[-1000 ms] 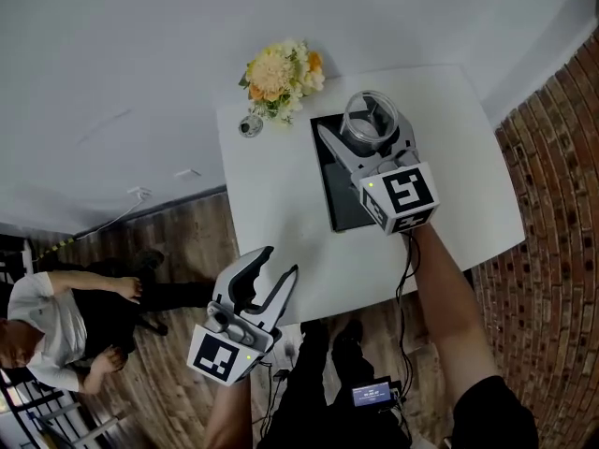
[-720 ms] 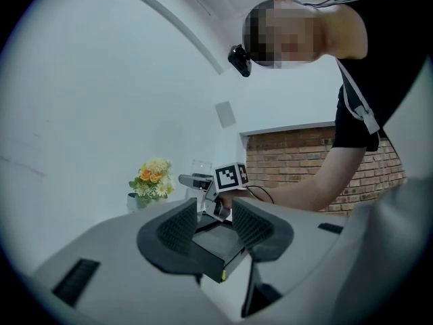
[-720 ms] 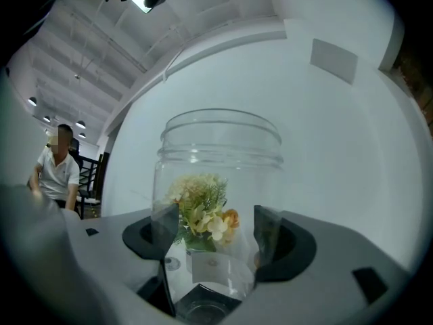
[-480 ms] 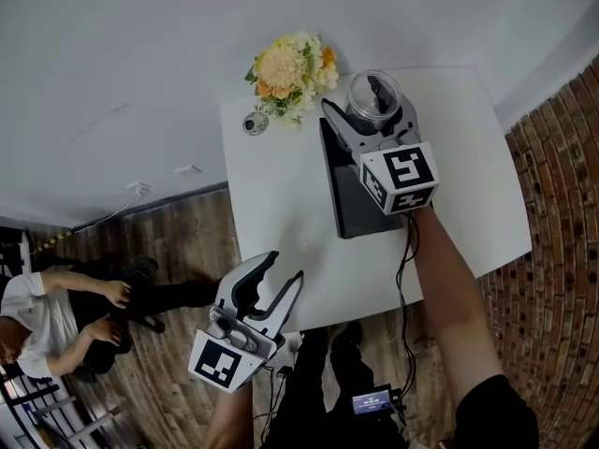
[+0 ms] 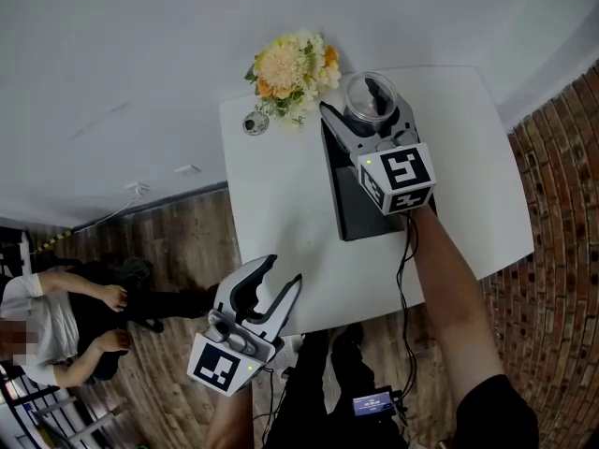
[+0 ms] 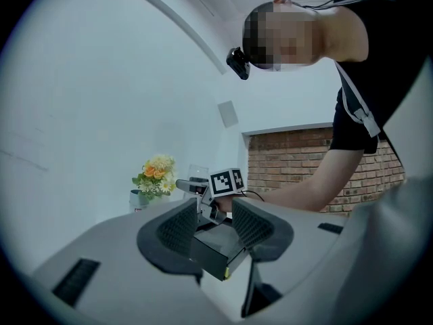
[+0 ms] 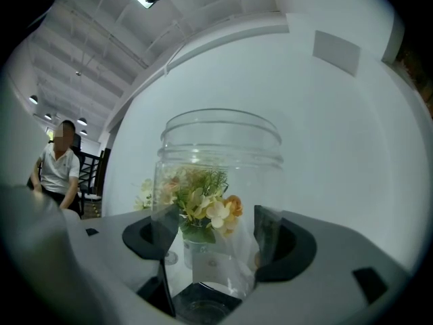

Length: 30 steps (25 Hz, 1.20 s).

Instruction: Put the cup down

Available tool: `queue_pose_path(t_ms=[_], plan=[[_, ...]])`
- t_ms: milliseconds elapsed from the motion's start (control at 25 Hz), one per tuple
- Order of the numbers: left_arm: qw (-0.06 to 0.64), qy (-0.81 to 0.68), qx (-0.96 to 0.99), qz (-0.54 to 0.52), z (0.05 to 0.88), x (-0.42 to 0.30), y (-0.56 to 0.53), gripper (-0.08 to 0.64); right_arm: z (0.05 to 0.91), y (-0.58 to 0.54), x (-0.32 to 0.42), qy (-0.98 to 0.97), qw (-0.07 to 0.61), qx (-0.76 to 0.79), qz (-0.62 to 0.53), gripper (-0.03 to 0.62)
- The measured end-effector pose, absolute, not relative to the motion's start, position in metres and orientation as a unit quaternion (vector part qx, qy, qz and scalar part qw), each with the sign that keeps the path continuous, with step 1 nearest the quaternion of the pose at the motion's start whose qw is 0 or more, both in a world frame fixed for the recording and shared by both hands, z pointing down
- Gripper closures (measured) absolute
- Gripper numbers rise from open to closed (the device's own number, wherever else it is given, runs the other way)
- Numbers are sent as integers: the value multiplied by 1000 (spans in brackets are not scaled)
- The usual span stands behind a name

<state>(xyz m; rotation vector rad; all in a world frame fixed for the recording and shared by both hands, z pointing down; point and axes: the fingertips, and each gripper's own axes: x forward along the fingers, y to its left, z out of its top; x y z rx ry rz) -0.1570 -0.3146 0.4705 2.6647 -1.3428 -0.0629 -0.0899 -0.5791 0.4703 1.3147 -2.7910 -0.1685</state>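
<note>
A clear glass cup (image 5: pixel 372 96) sits between the jaws of my right gripper (image 5: pixel 367 110), which is shut on its sides over the far end of a black box (image 5: pixel 360 204) on the white table (image 5: pixel 271 195). In the right gripper view the cup (image 7: pixel 220 181) fills the gap between the pads of the right gripper (image 7: pixel 213 242), with flowers showing through the glass. Whether its base touches the box I cannot tell. My left gripper (image 5: pixel 278 283) hangs open and empty at the table's near left edge. The left gripper view shows its jaws (image 6: pixel 206 225) spread apart.
A bunch of yellow and white flowers (image 5: pixel 292 68) stands at the table's far left corner, with a small glass piece (image 5: pixel 254 123) beside it. A brick wall (image 5: pixel 562 204) runs along the right. A person (image 5: pixel 56 316) sits at the left on the wooden floor.
My right gripper carried the cup toward the far end of the black box and a little lower. The left gripper stayed where it was.
</note>
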Motion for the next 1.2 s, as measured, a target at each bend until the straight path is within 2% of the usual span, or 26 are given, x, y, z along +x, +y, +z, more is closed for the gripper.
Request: queue_pose_path(t_ms=[1200], plan=[[80,-449,889,-26,469,-159,-311,408,470,-581,-93,-912,26,405,-61,227]])
